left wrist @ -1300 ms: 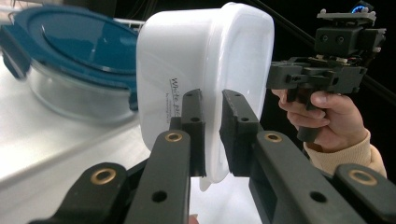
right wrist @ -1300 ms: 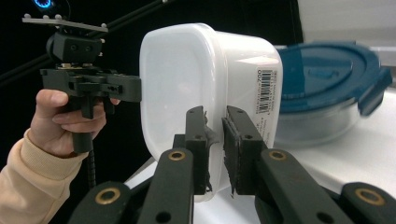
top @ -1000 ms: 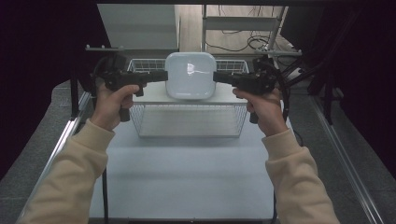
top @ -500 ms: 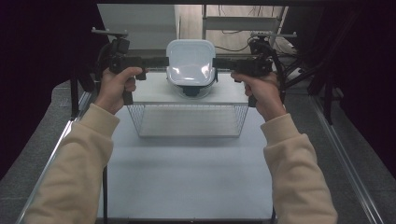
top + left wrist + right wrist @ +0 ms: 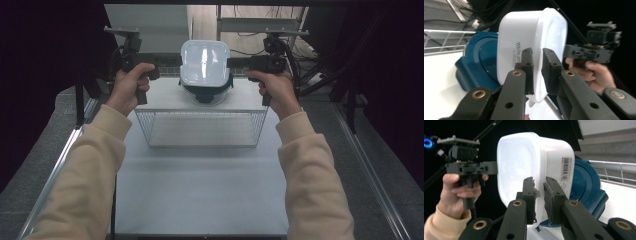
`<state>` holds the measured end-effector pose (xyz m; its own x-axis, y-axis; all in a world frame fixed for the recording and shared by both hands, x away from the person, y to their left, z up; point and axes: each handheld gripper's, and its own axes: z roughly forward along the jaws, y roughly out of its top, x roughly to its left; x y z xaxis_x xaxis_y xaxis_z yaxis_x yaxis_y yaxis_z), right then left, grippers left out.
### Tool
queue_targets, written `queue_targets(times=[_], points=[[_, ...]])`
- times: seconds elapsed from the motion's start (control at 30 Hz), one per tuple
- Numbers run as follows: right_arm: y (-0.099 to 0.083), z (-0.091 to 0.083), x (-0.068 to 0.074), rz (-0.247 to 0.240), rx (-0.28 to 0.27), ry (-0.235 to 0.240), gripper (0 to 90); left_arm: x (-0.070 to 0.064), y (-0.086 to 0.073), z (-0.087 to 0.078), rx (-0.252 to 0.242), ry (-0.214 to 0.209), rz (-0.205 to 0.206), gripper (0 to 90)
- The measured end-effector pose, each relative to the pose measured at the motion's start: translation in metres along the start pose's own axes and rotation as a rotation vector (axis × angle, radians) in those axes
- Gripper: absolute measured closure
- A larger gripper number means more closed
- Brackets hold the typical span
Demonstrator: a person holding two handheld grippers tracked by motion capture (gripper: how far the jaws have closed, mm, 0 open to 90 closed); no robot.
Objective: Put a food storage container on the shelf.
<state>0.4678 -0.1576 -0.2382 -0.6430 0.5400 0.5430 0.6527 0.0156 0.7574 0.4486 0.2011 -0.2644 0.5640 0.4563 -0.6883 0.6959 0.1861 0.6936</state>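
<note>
Jaws of both grippers were clamped narrowly on the rim of a white plastic container [image 5: 205, 62], the left gripper [image 5: 167, 70] pinching its left edge and the right gripper [image 5: 241, 70] its right edge. The container hung upside down between them, its flat bottom facing up toward the high camera and its open mouth turned down over a dark blue lid [image 5: 206, 92], just above it. In the left gripper view the rim [image 5: 537, 82] sat between the two black jaws, the container's side with printed lettering running away from the camera. The right gripper view showed a barcode label [image 5: 564, 170] on the opposite wall. The lid rested on the flat top of a wire basket [image 5: 200, 127], which stood on the white surface [image 5: 200, 195]. The container's longer side ran front to back.
</note>
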Motion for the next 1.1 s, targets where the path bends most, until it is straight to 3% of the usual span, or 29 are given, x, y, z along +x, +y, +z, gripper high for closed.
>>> queue_targets(times=[0.07, 0.1, 0.3, 0.4, 0.57, 0.73, 0.93, 0.97, 1.0, 1.1], points=[[0.001, 0.001, -0.002, 0.019, -0.001, 0.004, 77.9, 0.001, 0.002, 0.001, -0.001, 0.009, -0.002, 80.6], [0.004, 0.004, -0.005, 0.052, -0.004, 0.010, 77.1, 0.002, 0.003, 0.002, -0.001, 0.015, -0.010, 80.0], [0.010, 0.011, -0.012, 0.119, 0.000, 0.000, 74.6, 0.010, 0.009, 0.008, -0.018, 0.028, -0.070, 78.6], [0.012, 0.016, -0.020, 0.176, -0.016, 0.008, 73.4, 0.016, 0.012, 0.012, -0.023, 0.034, -0.098, 77.3], [0.013, 0.020, -0.026, 0.217, -0.029, 0.010, 71.7, 0.025, 0.014, 0.016, -0.034, 0.017, -0.143, 75.9], [0.012, 0.024, -0.030, 0.250, -0.022, -0.002, 67.8, 0.032, 0.013, 0.021, -0.028, 0.014, -0.161, 72.5], [0.012, 0.025, -0.032, 0.252, -0.023, 0.004, 65.9, 0.032, 0.013, 0.022, -0.023, 0.001, -0.160, 67.3], [0.011, 0.026, -0.031, 0.242, -0.017, 0.000, 58.2, 0.030, 0.013, 0.023, -0.032, -0.003, -0.147, 55.8], [0.011, 0.026, -0.031, 0.242, -0.017, 0.000, 58.2, 0.030, 0.013, 0.023, -0.032, -0.003, -0.147, 51.9], [0.012, 0.022, -0.023, 0.181, -0.073, -0.045, 40.0, 0.022, 0.013, 0.018, -0.059, 0.021, -0.093, 38.8]])
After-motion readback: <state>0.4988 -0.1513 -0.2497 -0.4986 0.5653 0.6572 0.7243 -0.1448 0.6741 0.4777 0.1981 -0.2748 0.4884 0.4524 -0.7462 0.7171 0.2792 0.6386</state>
